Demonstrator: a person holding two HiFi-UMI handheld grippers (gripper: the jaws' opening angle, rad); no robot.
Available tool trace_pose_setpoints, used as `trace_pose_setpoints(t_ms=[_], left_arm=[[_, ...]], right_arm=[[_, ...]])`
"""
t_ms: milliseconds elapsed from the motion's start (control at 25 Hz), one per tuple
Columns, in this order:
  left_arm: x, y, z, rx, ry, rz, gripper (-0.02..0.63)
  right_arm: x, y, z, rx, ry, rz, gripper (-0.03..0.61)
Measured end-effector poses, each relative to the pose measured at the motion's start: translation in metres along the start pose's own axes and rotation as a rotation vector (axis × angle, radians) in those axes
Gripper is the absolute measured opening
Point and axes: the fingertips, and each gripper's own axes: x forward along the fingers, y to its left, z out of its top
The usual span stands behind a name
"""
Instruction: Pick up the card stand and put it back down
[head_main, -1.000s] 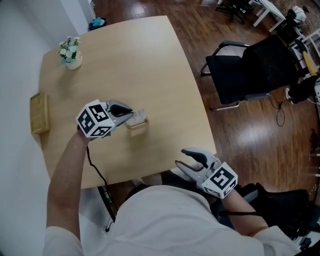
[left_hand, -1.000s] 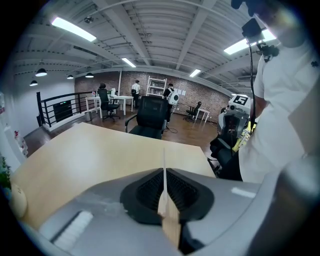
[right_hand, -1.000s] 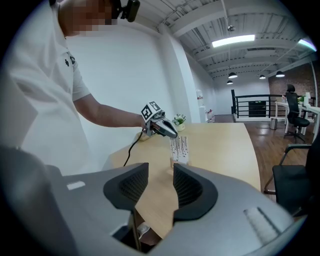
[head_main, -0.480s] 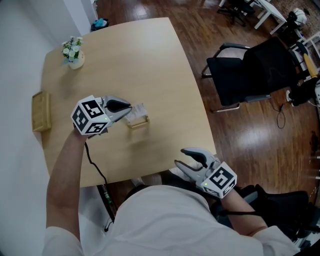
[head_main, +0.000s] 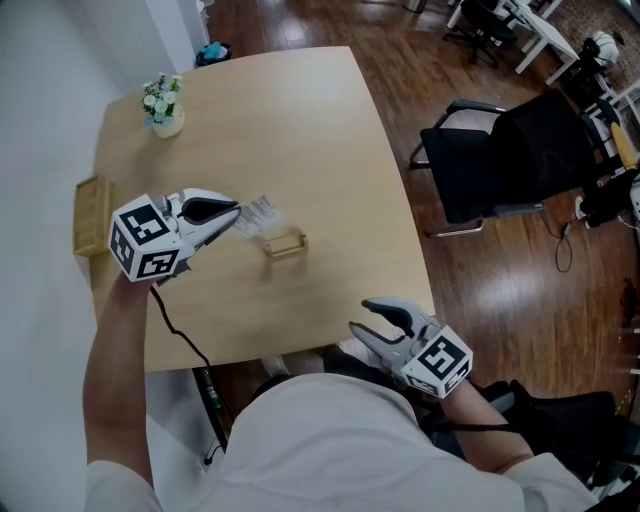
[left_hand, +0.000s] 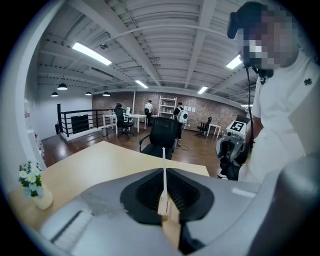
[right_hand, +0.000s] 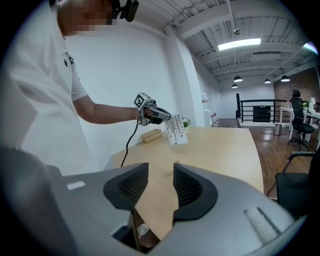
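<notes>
Left grey two-jaw gripper (head_main: 232, 213): nearly closed, pinches the thin clear sheet of the card stand (head_main: 285, 244), a see-through acrylic panel set in a small light-wood base. In the left gripper view, shows that sheet edge-on and upright in the narrow slit between the black ribbed pads (left_hand: 147, 192), pressed from both sides, with the wooden base lower in the gap. Hangs over the left half of the pale wooden table (head_main: 300, 120), not far from its left edge, marker cube toward that edge and jaws pointing at the table's middle. Carries the stand tilted, base on the side away from the jaws, roughly over the centre of the table top. From the right gripper view, looks raised off the surface, dangling from the jaws. Right grey gripper (head_main: 372, 326): jaws well apart, with nothing between the pads and only bare table top and the near edge visible through the gap. Sits at the near right corner of the table, well apart from the stand. Near the far left corner, a small white vase of white flowers (head_main: 165, 105). At the left edge, a shallow light-wood box (head_main: 90, 215), just beside the left gripper's cube. Beyond the right edge, on the dark wood floor, a black office chair (head_main: 510, 150).
</notes>
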Motion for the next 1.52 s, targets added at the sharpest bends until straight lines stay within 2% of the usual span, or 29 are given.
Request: trace_pose_setpoints(t_ms=[400, 680, 1080, 1520], left_arm=[[-0.085, -0.028, -0.02, -0.037, -0.057, 0.104, 0.017], [-0.13, -0.069, -0.043, -0.069, -0.119, 0.177, 0.017], [-0.166, -0.136, -0.085, -0.107, -0.161, 0.193, 0.017], [-0.182, -0.176, -0.115, -0.128, -0.199, 0.185, 0.017]], right_arm=[[0.016, 0.023, 0.01, -0.041, -0.002, 0.031, 0.163], [0.028, 0.048, 0.013, -0.072, 0.004, 0.046, 0.163], [0.044, 0.088, 0.007, -0.069, 0.003, 0.035, 0.163], [0.049, 0.118, 0.0, -0.053, -0.011, -0.015, 0.163]])
